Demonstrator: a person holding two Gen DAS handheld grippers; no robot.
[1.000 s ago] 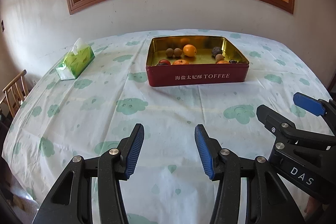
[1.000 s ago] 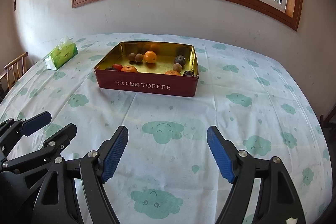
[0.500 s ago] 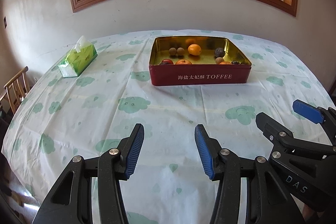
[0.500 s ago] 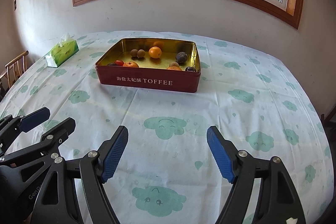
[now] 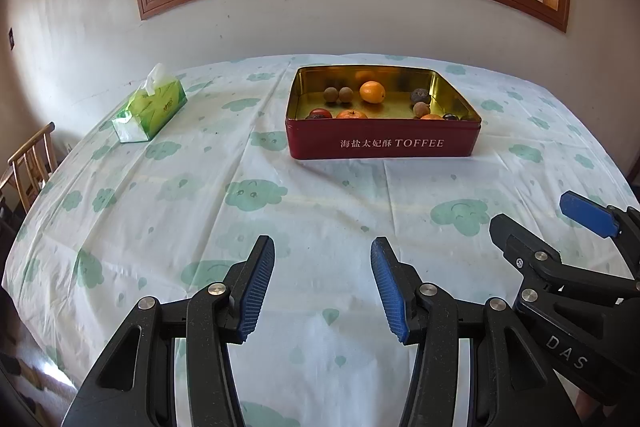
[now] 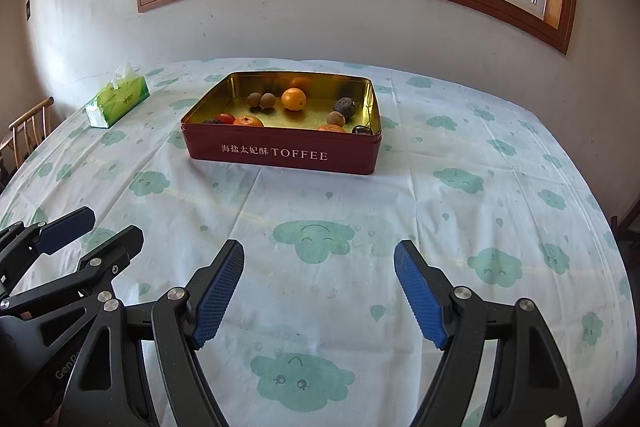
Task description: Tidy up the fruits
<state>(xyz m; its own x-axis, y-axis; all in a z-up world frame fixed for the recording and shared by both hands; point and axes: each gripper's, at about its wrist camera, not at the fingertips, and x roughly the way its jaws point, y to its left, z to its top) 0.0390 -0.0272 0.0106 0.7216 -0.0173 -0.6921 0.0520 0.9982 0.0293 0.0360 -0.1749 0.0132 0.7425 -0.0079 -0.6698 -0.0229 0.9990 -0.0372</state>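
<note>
A red toffee tin with a gold inside stands on the table beyond both grippers. In it lie several fruits: an orange, two small brown round ones, a dark wrinkled one, tangerines and a red fruit along the near wall. My left gripper hangs open over the cloth, nothing between its blue pads. My right gripper stands wider open, also empty. Each shows at the other view's edge.
A green tissue box sits at the far left of the table, which wears a white cloth with green clouds. A wooden chair stands off the left edge. A wall with a window lies behind.
Both views have drifted slightly, so the tin sits a little further right in each picture. Neither gripper's jaws have changed.
</note>
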